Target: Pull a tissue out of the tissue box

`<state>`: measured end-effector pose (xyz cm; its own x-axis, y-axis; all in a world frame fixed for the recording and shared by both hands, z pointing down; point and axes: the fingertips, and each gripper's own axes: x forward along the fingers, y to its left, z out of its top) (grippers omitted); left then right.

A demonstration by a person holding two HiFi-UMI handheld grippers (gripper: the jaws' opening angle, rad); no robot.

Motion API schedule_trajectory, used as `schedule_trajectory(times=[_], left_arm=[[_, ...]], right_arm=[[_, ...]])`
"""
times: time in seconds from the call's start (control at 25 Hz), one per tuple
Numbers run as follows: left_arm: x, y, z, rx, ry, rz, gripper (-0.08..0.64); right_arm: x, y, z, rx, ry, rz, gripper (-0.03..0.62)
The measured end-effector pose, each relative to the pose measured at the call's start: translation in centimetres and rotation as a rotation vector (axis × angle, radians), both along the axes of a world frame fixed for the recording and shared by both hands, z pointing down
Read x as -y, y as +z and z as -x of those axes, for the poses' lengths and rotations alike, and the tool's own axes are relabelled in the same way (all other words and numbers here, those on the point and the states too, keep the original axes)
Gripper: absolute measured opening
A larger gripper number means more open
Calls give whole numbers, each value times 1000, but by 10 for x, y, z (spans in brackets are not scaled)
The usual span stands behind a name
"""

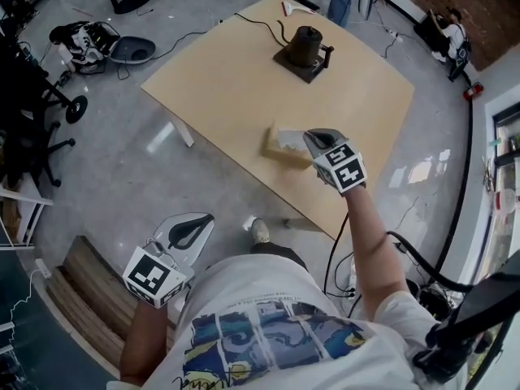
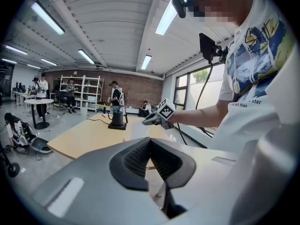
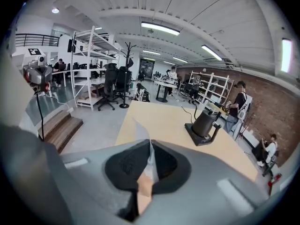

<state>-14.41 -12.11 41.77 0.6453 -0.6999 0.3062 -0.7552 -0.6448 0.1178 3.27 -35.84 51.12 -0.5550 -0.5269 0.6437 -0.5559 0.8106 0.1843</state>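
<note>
Pinched between the pads of the right gripper (image 3: 150, 144): a thin, pale, half-translucent tissue (image 3: 144, 134), poking past the tips as a soft pointed flap. Directly beneath the jaws, through the gap, a tan patch, probably the tissue box (image 1: 283, 146), though too blurred there to be sure. In the head view, lies just ahead of and under the tips, low and tan with a pale top. Right behind the gripper, the near edge of the table (image 1: 227, 96), with grey floor below. Ahead of the tips, bare wood on all sides. Farther ahead and well apart, a dark kettle (image 1: 305, 51) on its base with a cord trailing off.

Far off to the right gripper's left, clear of the table and over the floor: the left gripper (image 1: 192, 231), jaws pressed together on nothing.
</note>
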Motion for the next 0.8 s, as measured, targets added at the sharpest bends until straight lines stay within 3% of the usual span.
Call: schedule_trajectory(times=[0.44,0.8], left_arm=[[-56,-1,15,-15,39,-14,2],[-90,1,6,-7,106,-22,2]], right_arm=[[-75,-50,17,48,25,-72,3],[-141,-88,24,72,21,-132,3]])
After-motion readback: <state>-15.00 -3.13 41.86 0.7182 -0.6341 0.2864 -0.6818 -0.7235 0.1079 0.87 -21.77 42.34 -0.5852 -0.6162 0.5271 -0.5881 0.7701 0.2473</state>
